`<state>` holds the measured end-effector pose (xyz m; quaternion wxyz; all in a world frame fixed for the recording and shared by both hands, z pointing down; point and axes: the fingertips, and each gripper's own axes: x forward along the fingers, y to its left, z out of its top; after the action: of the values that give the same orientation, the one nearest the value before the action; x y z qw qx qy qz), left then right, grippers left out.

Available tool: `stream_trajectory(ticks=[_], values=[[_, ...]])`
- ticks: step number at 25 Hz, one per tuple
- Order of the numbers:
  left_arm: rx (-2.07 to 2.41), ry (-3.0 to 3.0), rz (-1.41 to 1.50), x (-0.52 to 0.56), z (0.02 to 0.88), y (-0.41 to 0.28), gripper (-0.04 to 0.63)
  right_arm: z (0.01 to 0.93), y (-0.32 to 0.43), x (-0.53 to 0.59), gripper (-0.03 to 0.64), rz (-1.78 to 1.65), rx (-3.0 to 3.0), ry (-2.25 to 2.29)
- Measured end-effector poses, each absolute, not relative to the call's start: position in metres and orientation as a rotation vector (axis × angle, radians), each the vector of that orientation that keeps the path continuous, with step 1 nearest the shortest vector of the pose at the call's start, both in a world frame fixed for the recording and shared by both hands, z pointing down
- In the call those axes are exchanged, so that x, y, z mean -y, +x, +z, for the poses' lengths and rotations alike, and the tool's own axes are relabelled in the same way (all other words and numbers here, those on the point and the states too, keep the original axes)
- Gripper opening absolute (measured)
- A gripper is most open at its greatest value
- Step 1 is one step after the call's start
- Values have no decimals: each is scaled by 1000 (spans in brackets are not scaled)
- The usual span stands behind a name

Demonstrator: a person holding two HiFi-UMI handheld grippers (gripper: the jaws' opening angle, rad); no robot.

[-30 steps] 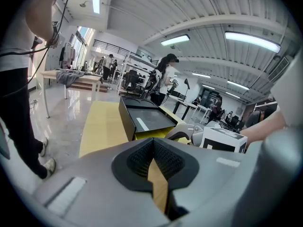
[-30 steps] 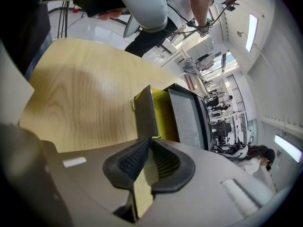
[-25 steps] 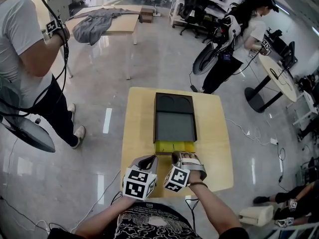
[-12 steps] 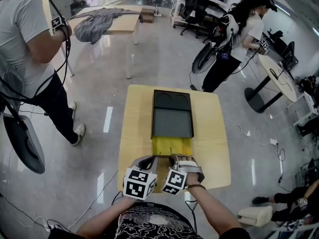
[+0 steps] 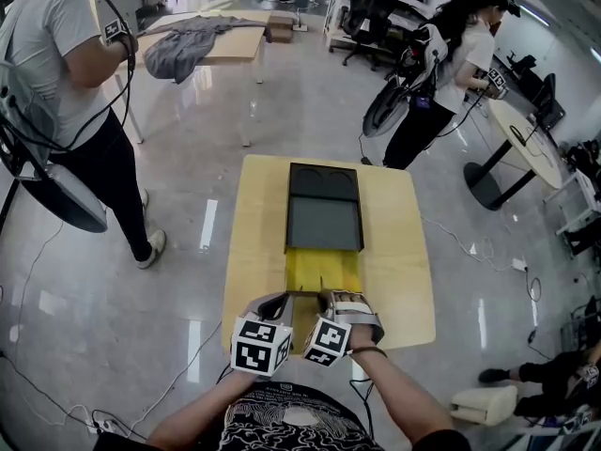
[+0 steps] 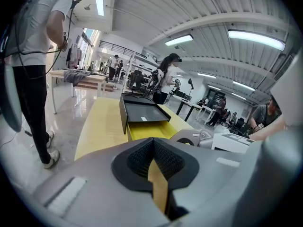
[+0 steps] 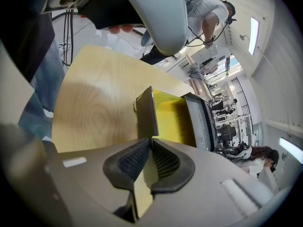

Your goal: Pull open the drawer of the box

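Note:
A black box [image 5: 324,219] lies on a light wooden table [image 5: 258,233]. Its yellow drawer [image 5: 322,269] stands pulled well out toward me. My right gripper [image 5: 326,296] is at the drawer's front. In the right gripper view its jaws [image 7: 150,141] are shut on the top edge of the dark front panel [image 7: 147,115]. My left gripper [image 5: 282,299] sits beside it at the panel's left end. Its pads [image 6: 165,157] meet in the left gripper view, and any contact with the panel is hidden. The drawer [image 6: 144,129] and box [image 6: 142,111] lie ahead of it.
The table's near edge is just under my hands. One person [image 5: 66,101] stands at the left, and another [image 5: 441,73] is at the back right by a scooter. A second table with a grey cloth [image 5: 188,45] stands behind, and a round table [image 5: 526,139] at the right.
The yellow drawer has slid further out of the box toward me. Both grippers have drawn back with it toward the table's near edge.

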<state>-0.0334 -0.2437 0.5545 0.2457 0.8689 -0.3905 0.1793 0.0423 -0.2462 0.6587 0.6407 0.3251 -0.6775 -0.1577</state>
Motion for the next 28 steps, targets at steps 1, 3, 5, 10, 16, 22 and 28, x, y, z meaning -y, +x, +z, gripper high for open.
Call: stream_trajectory(ticks=[1,3,5,10,16,22,28], values=[[1071,2367,487,242,554,-31,15,657,45,243,32,-362,1540,734],[1083,2360,484,237,550,-28,15,655,49,234,32,-369,1536,725],[1091,2354,484,232,549,-29,15,655,49,226,32,-367,1542,726],[1084,2349,503,226,558,-13,15,661,58,220,32,-365,1555,725],[1098,2344,501,209,556,-21,15,658,45,203,32,-366,1570,720],[1117,2335,499,193,566,-17,15,670,49,184,32,-378,1577,708],[1127,2337,504,177,564,-6,15,667,61,172,32,-373,1585,719]])
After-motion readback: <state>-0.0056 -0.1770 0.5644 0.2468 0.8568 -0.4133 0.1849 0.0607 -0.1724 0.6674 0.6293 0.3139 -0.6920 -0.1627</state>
